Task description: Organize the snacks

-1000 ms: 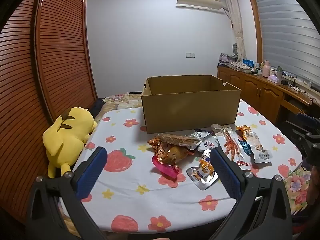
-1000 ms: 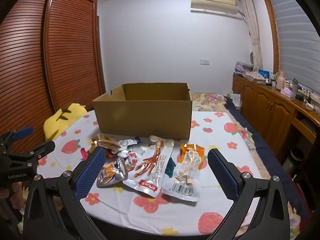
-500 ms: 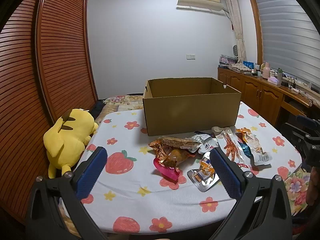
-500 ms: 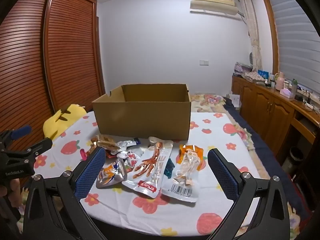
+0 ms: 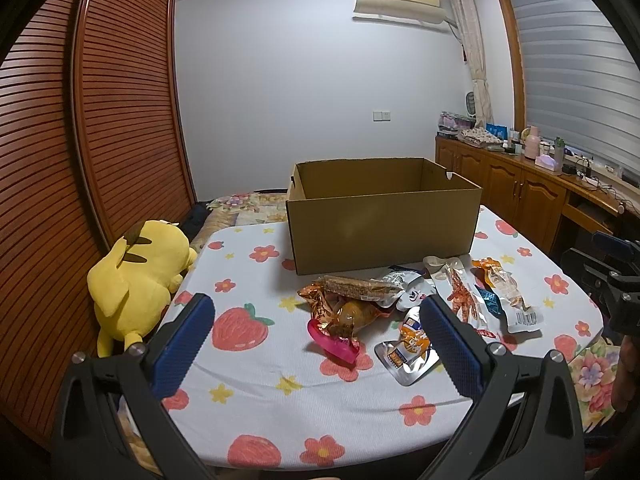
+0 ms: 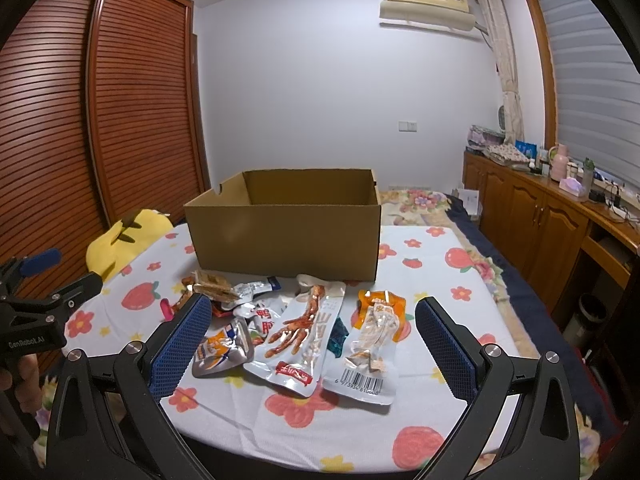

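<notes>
- The snack packets (image 6: 296,328) lie in a loose heap on the tabletop (image 6: 432,280), near its front edge, just before the open cardboard box (image 6: 286,236).
- In the heap: a clear chicken-feet pouch (image 6: 304,340) with a red label; beside it, toward the right edge, an orange-topped pouch (image 6: 374,344) with a barcode, digits partly readable; a silver foil packet (image 6: 222,350); a long brown wafer bar (image 5: 356,286); a pink packet (image 5: 334,342).
- The box stands mid-tabletop.
- Left tongs (image 5: 316,344) are spread wide, gripping nothing, above the front edge.
- Right tongs (image 6: 312,346) likewise spread, empty.
- The left tool's body reads "GenRobot.AI".
- A yellow plush toy (image 5: 136,280) lies off the left edge.
</notes>
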Demonstrator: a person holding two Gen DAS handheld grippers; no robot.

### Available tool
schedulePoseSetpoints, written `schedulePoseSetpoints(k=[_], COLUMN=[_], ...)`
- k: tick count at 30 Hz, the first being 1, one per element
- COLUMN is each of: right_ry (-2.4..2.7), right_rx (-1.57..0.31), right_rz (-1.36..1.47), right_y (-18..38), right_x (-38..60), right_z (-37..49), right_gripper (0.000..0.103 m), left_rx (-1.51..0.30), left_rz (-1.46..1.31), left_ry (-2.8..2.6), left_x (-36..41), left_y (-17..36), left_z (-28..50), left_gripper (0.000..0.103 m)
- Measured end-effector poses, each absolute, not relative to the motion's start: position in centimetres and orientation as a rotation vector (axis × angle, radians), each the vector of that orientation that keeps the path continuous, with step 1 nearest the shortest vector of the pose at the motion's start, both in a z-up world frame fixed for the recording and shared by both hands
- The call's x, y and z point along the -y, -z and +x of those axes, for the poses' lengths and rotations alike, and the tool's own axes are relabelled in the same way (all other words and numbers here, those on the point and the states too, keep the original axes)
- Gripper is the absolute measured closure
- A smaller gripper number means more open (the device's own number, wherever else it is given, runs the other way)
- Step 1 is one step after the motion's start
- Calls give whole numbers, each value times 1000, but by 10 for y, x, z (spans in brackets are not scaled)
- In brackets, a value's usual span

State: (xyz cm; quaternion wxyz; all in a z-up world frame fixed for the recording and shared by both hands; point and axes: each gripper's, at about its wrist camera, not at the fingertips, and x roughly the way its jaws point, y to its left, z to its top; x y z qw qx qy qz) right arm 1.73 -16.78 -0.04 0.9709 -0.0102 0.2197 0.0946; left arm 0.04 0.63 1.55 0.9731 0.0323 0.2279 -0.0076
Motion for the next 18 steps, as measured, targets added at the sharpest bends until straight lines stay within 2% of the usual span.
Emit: schedulePoseSetpoints(k=[18], right_ry=[-192], right_rx=[-443], right_rz=[-20], right_y=[2], right_x=[168], right_z=[16], right_gripper=[0], left_rx=[-456], left_rz=[69], left_ry=[14], left_x=[-5], left_y=[-16], left_z=[-1], left_gripper=[0])
